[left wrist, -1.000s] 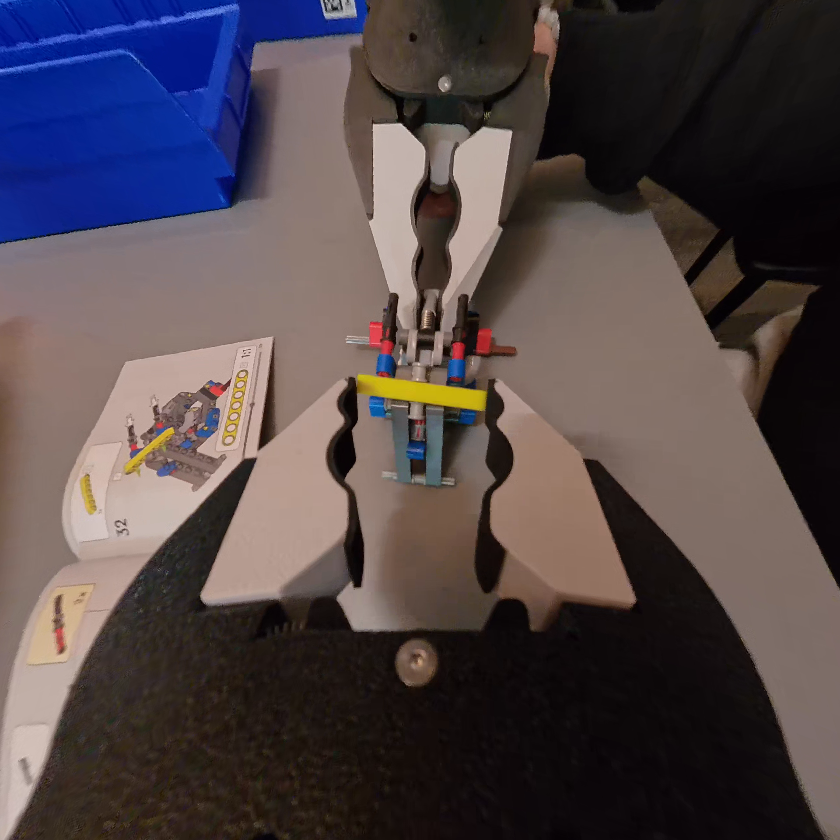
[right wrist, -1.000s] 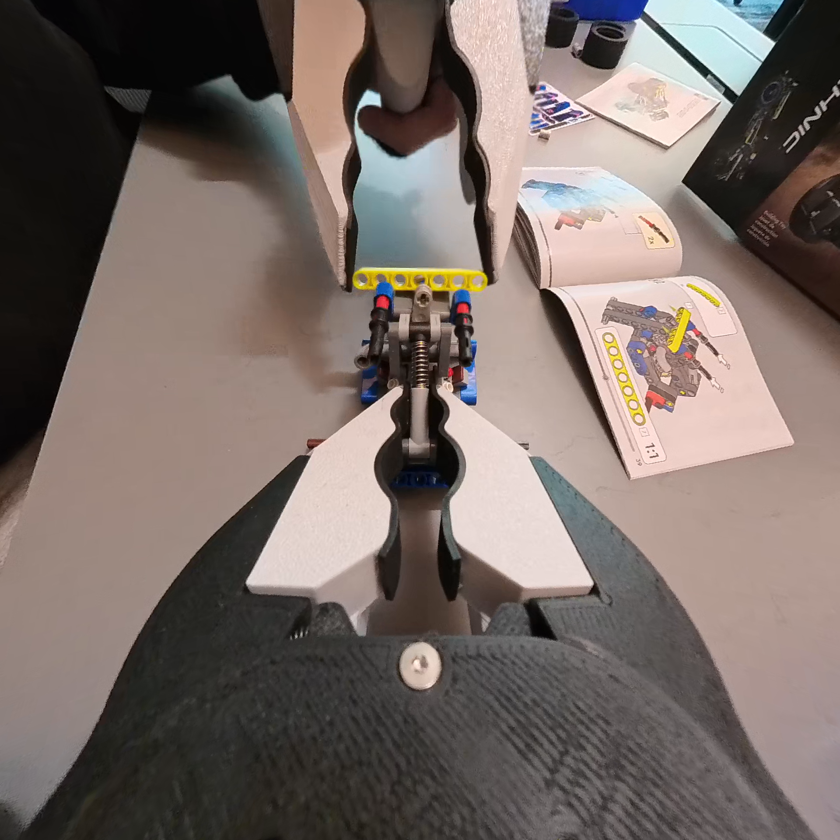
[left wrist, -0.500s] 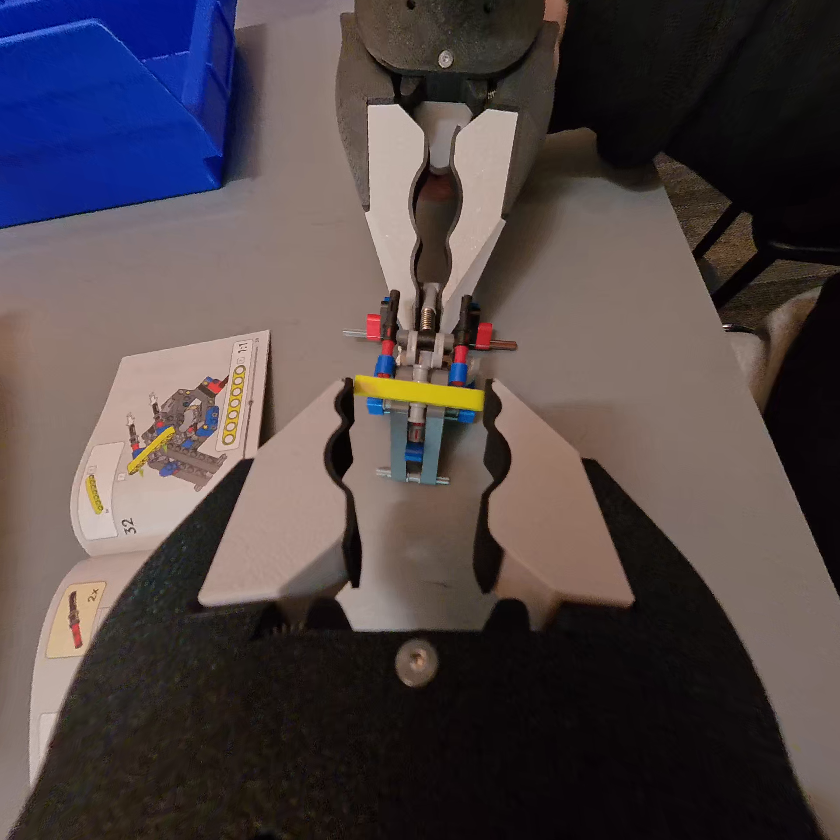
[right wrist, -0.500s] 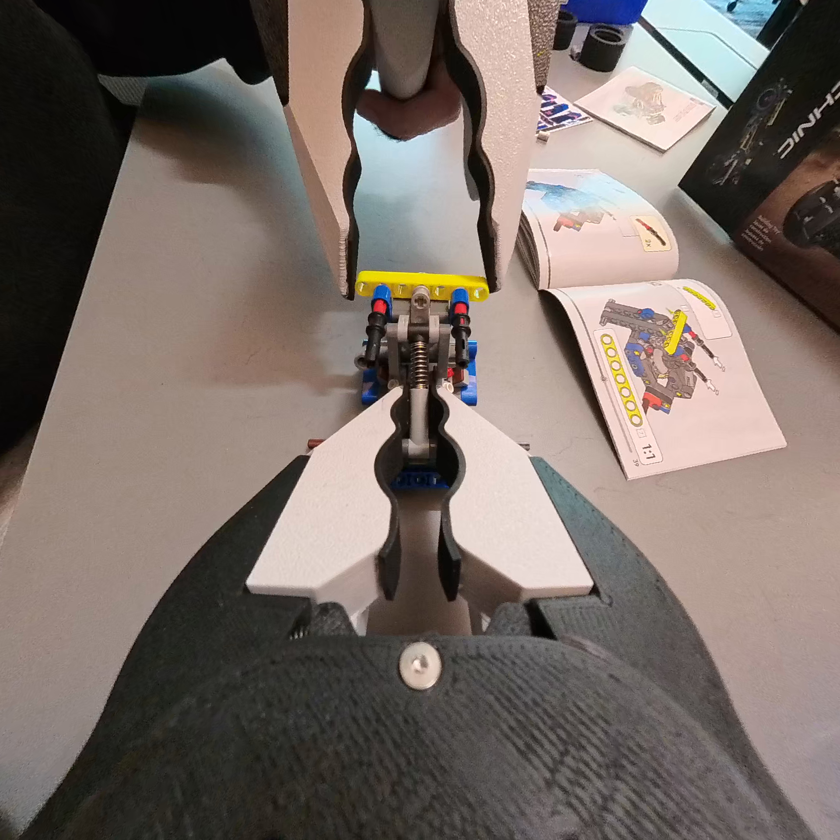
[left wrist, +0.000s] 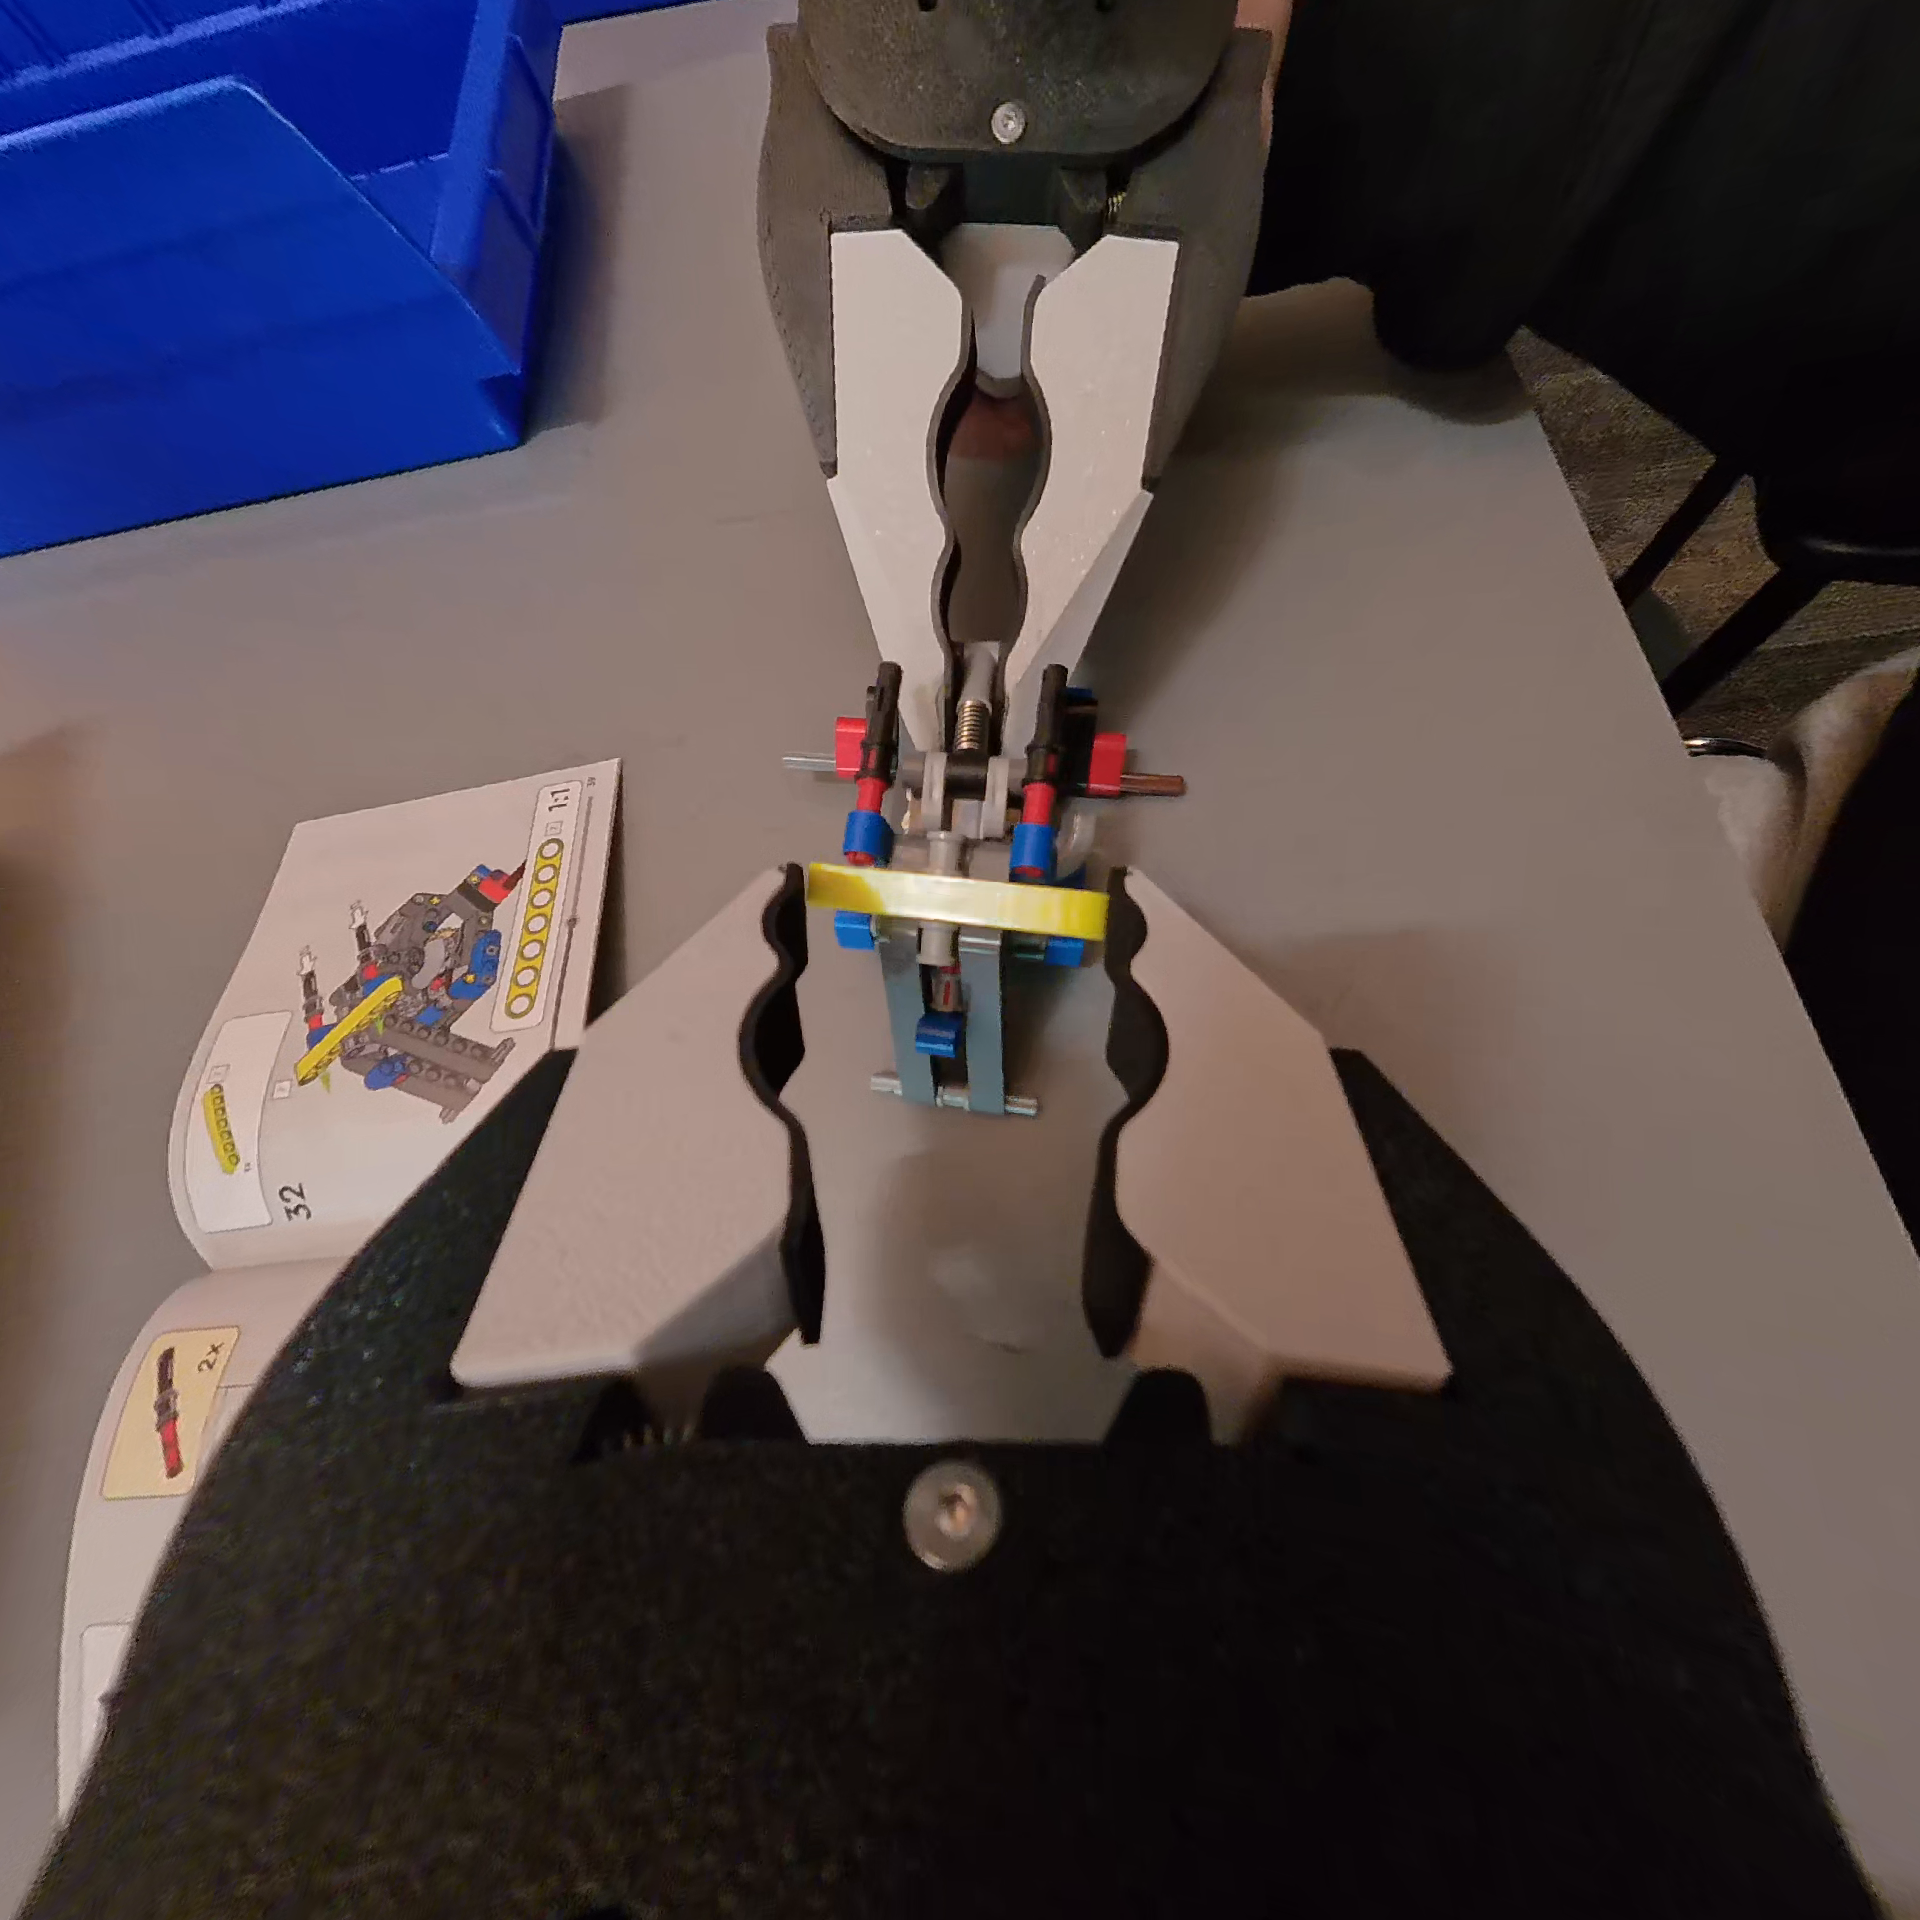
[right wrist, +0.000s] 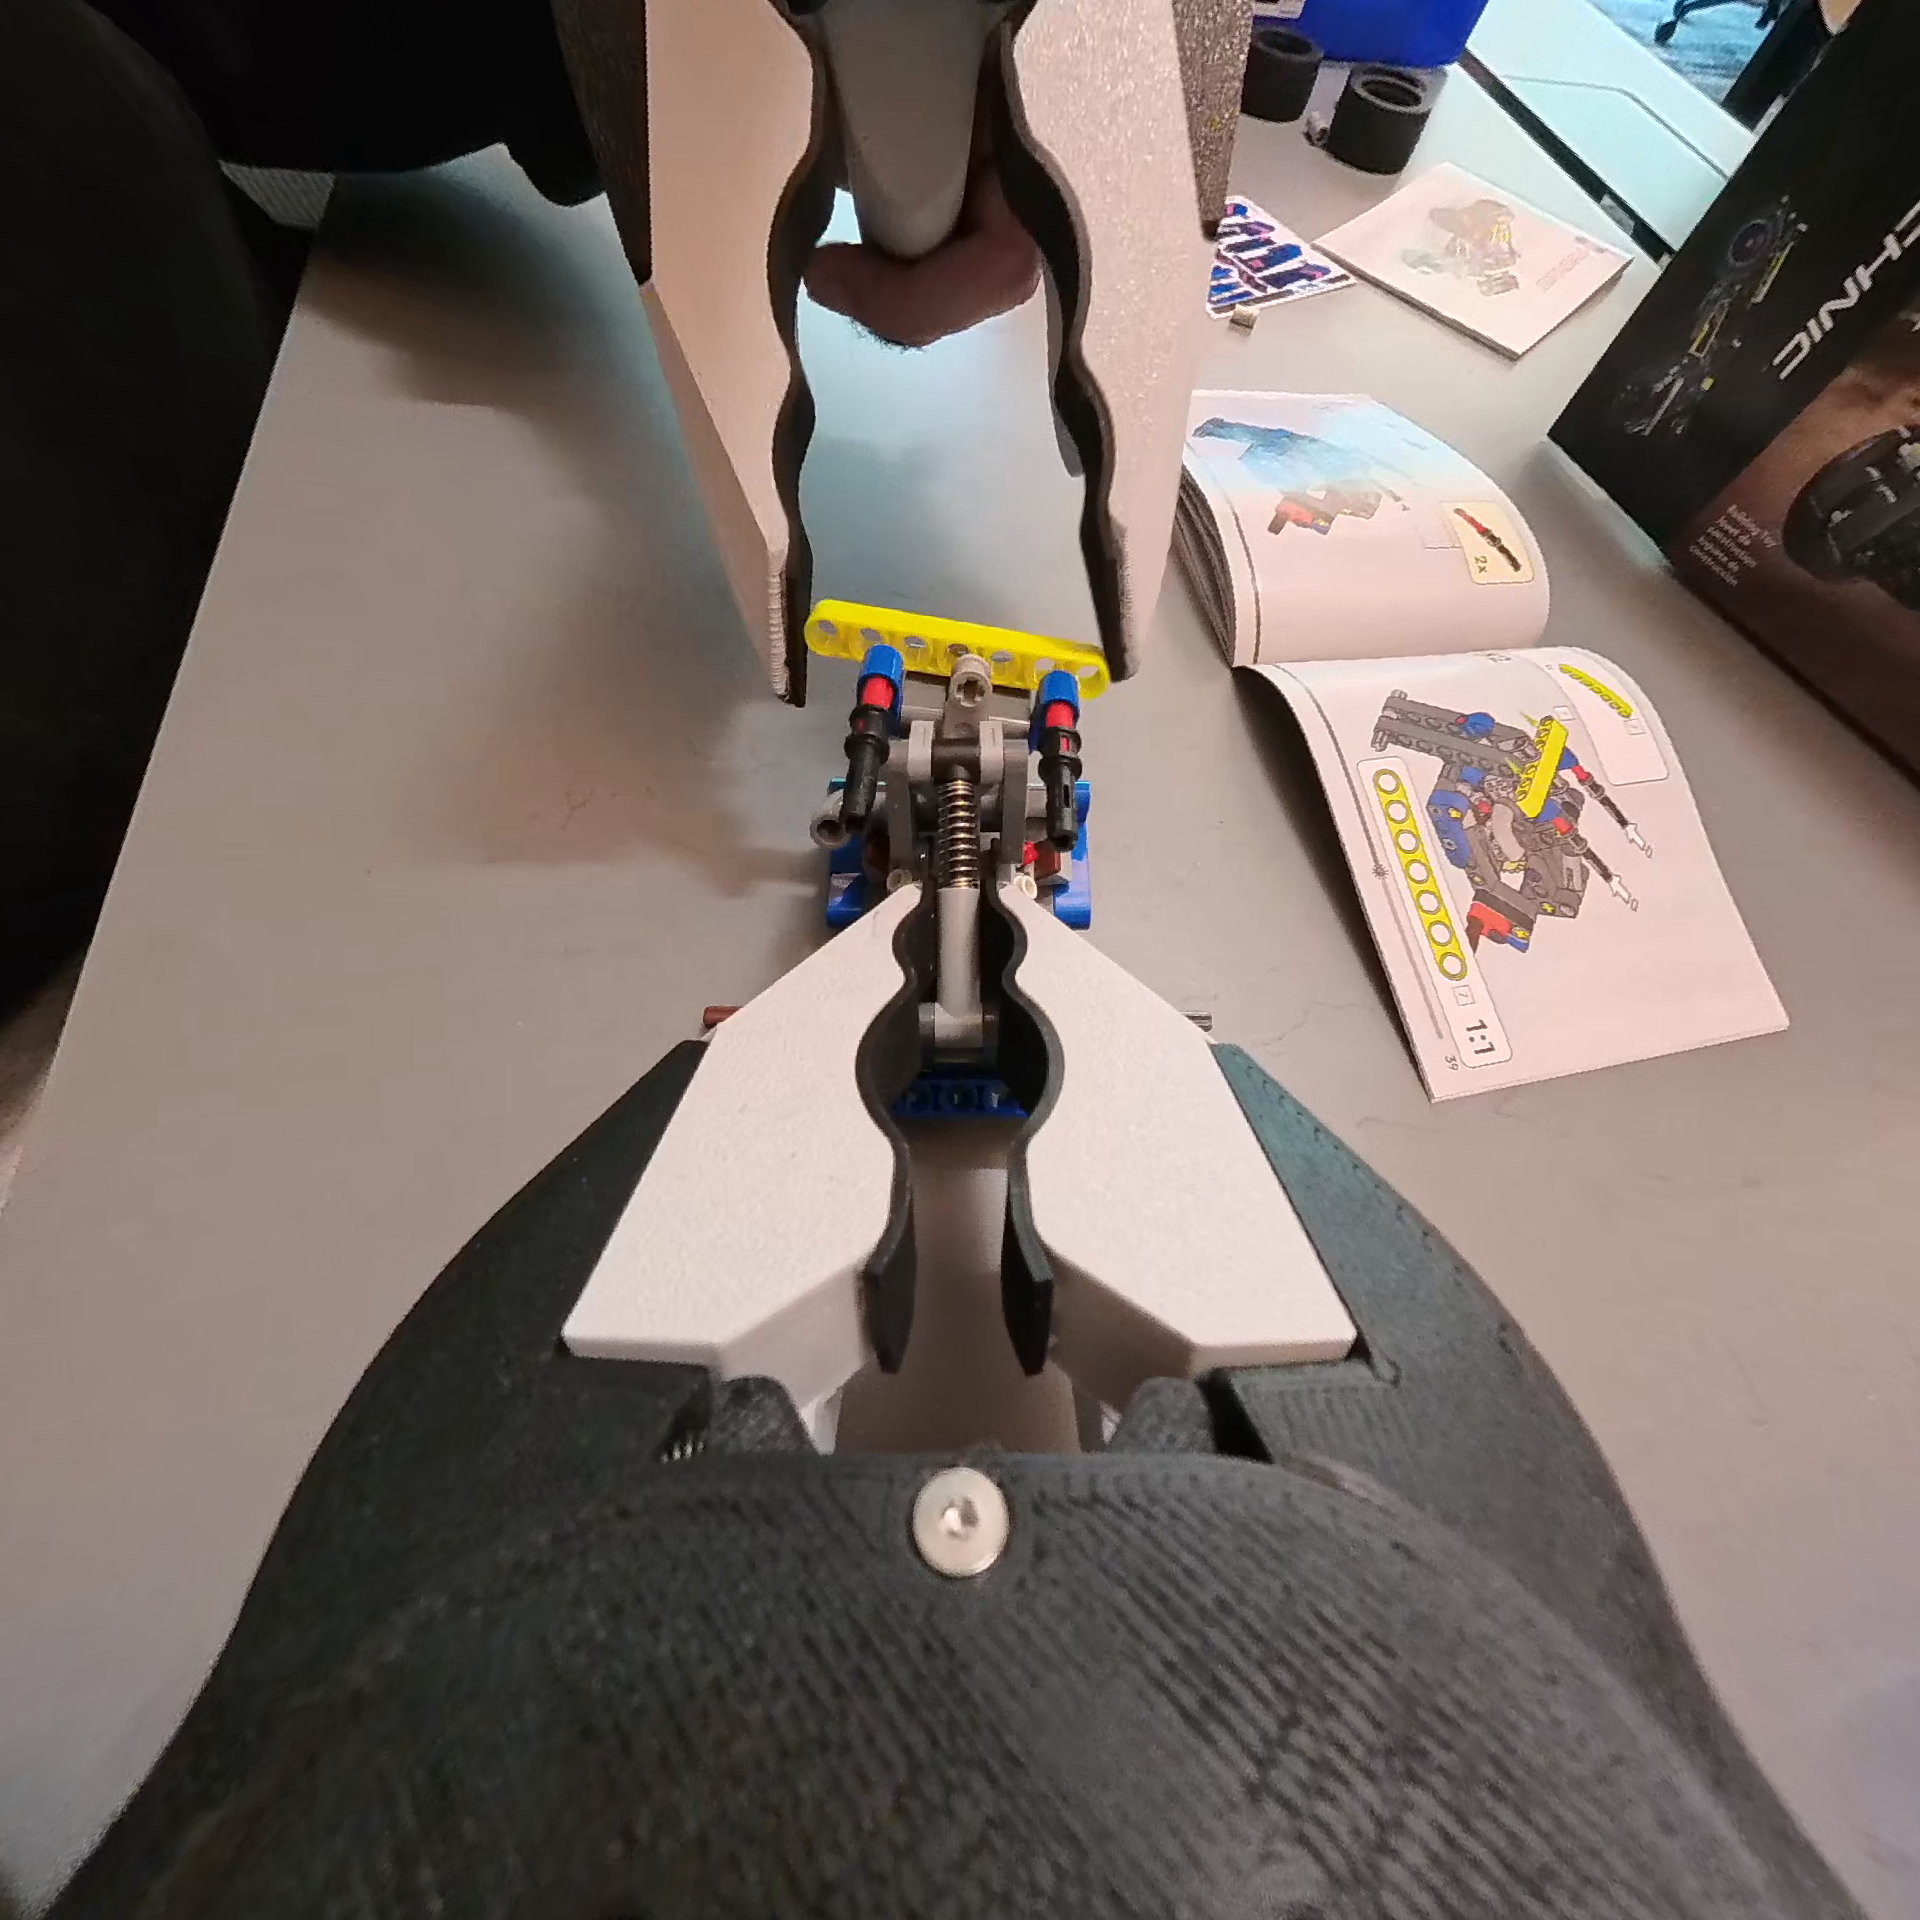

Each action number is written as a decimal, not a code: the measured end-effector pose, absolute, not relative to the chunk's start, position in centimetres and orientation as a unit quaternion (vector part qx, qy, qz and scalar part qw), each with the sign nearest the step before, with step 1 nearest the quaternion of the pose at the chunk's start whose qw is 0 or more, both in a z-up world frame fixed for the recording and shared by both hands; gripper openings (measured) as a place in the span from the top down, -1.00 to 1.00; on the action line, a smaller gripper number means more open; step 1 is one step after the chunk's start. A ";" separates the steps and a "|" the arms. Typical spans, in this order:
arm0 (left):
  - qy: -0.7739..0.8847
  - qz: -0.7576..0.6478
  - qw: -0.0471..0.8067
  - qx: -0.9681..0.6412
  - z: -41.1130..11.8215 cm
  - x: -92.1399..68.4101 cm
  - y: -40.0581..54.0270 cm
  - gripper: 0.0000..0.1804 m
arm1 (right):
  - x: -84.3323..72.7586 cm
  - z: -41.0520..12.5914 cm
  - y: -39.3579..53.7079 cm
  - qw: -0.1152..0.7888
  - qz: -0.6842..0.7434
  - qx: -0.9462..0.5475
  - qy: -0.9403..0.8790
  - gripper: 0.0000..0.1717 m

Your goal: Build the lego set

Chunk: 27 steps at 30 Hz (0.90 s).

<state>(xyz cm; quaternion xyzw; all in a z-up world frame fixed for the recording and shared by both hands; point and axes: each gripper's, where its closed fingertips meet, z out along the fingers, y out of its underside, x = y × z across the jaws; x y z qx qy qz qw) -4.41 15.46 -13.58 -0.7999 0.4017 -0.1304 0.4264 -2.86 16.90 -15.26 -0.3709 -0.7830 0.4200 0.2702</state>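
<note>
A small brick model (left wrist: 951,997) of grey, blue, red and black parts stands on the grey table (left wrist: 1351,727) between the two grippers. My left gripper (left wrist: 956,883) is shut on the two ends of a yellow holed beam (left wrist: 1039,906) that lies across the model's top. The same beam (right wrist: 894,636) and the left gripper (right wrist: 954,655) show in the right wrist view. My right gripper (right wrist: 961,904) is shut on the grey shaft of the model's spring strut (right wrist: 958,956). It faces the left gripper and also shows in the left wrist view (left wrist: 971,665).
An open instruction booklet (left wrist: 416,987) lies left of the model and shows in the right wrist view (right wrist: 1507,852). Blue bins (left wrist: 239,260) stand at the far left. A black box (right wrist: 1787,416), black tyres (right wrist: 1371,104), a sticker sheet (right wrist: 1268,260) and a leaflet (right wrist: 1475,260) lie beyond. A dark sleeve (left wrist: 1558,156) is behind. My two grippers' fingertips are within a few centimetres of each other.
Both grasps stay as they were. The left gripper has shifted slightly, so the bins and booklet drift in its view. The model and yellow beam stay in place.
</note>
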 end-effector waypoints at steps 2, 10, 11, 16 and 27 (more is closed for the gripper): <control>0.398 -0.130 0.436 -0.796 -13.3 -4.4 15.6 0.39 | -2.9 -15.3 16.9 0.271 0.419 -0.371 -0.783 0.95; 0.392 -0.149 0.440 -0.794 -12.7 -4.7 15.0 0.30 | -2.8 -15.3 16.9 0.276 0.416 -0.368 -0.784 0.95; 0.394 -0.156 0.437 -0.794 -12.8 -4.7 14.8 0.27 | -2.9 -15.3 16.9 0.277 0.415 -0.368 -0.785 0.95; 0.386 -0.171 0.444 -0.790 -12.6 -5.0 14.2 0.26 | -2.8 -15.3 16.9 0.277 0.415 -0.367 -0.785 0.95; 0.334 -0.169 0.490 -0.787 -12.5 -8.2 12.2 0.23 | -2.8 -15.3 16.8 0.290 0.408 -0.360 -0.787 0.95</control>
